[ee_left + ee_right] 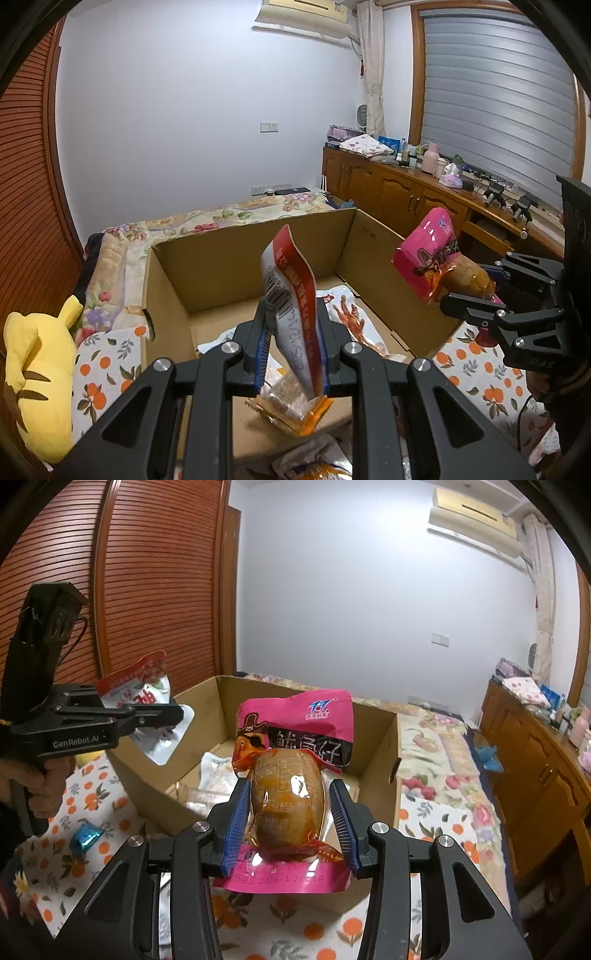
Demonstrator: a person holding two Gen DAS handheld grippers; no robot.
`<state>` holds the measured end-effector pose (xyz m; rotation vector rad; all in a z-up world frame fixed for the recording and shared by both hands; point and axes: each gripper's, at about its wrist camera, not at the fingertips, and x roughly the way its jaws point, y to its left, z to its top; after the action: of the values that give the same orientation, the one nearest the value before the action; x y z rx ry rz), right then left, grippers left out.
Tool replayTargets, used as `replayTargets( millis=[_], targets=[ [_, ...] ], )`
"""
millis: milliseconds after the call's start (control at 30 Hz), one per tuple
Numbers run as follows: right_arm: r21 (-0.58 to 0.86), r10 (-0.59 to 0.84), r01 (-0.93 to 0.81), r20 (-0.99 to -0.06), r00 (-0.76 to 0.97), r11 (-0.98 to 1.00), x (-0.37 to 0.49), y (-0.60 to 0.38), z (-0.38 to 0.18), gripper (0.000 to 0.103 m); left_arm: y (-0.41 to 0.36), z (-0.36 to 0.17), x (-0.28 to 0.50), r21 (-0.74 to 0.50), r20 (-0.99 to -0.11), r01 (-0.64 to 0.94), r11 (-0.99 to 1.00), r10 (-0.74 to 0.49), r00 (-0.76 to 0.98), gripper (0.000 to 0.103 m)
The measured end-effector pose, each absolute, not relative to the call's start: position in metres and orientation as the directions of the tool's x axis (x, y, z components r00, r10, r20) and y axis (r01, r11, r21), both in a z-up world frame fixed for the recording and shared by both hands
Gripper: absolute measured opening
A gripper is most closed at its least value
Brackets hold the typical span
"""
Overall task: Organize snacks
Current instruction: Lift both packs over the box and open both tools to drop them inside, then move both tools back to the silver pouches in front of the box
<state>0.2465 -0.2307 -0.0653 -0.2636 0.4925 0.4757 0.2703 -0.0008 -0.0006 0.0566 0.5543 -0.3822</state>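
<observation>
An open cardboard box stands on the bed, and it also shows in the right wrist view. My left gripper is shut on a red and white snack packet and holds it upright over the box; the packet also shows in the right wrist view. My right gripper is shut on a pink packet with a brown egg-shaped snack, above the box's near edge. From the left wrist view the pink packet hangs over the box's right wall. Several packets lie in the box.
An orange-print cloth covers the bed around the box, with a small blue wrapped snack on it. A yellow plush toy lies to the left. A wooden cabinet with clutter runs along the right wall.
</observation>
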Motion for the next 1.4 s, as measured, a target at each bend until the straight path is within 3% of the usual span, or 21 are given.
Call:
replayTargets(
  millis=[767,1100,1167,1400],
  targets=[
    [-0.122,0.353,-0.518,-0.601,0.717,0.846,0.304,-0.203,-0.093,0.046,0.01,-0.01,0.289,-0.062,-0.543,0.314,0.947,-0.296,0.786,0.03],
    [-0.146,0.318,-0.479,-0.581,0.75,0.865,0.287,-0.202,-0.079,0.053,0.017,-0.003,0.256,-0.046,-0.532,0.312,0.949,-0.287,0.797,0.039],
    [-0.14,0.324,-0.479,-0.574,0.752,0.866,0.279,-0.203,-0.075,0.053,0.02,-0.001,0.249,-0.048,-0.529,0.309,0.95,-0.286,0.799,0.046],
    [-0.142,0.348,-0.496,-0.55,0.759,0.857,0.241,-0.197,-0.066,0.058,0.027,-0.005,0.22,-0.036,-0.543,0.307,0.951,-0.277,0.792,0.048]
  ],
)
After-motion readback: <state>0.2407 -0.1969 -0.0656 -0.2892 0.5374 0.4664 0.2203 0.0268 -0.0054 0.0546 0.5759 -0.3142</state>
